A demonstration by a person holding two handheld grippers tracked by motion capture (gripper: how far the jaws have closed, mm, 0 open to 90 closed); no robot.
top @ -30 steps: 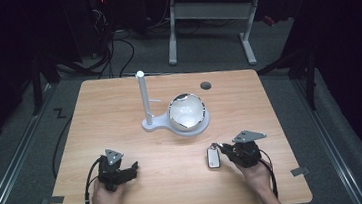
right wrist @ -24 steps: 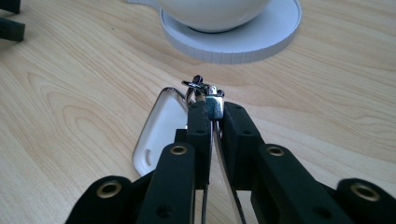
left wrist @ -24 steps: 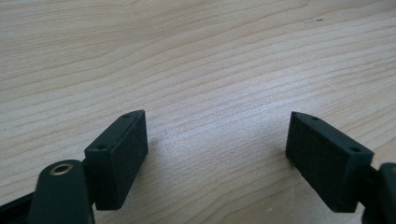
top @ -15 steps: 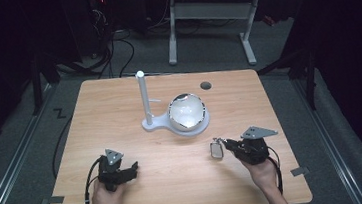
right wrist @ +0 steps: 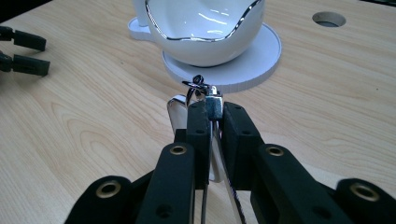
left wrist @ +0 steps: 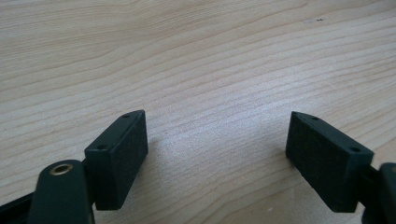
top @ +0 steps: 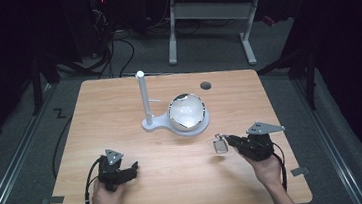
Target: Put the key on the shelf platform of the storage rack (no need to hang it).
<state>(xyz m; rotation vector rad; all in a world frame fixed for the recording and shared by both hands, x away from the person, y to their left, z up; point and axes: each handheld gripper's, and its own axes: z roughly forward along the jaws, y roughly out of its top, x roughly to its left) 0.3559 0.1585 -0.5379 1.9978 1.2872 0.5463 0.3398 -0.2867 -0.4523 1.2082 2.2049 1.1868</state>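
- One metal keychain tag (right wrist: 212, 109), flat and shiny with a small ring at its top, sits pinched between the pads of the right claw (right wrist: 214, 122), raised just off the desk (top: 119, 103); it stands on edge, long axis running along the claw toward the bowl.
- In the high view the right claw (top: 227, 140) points left with the tag (top: 219, 145) hanging at its tip.
- One white bowl (top: 187, 111) with a silver rim sits on one white stand (top: 152, 123) with a single upright post.
- The left claw (top: 134, 168) rests at the near left, spread wide, holding nothing.
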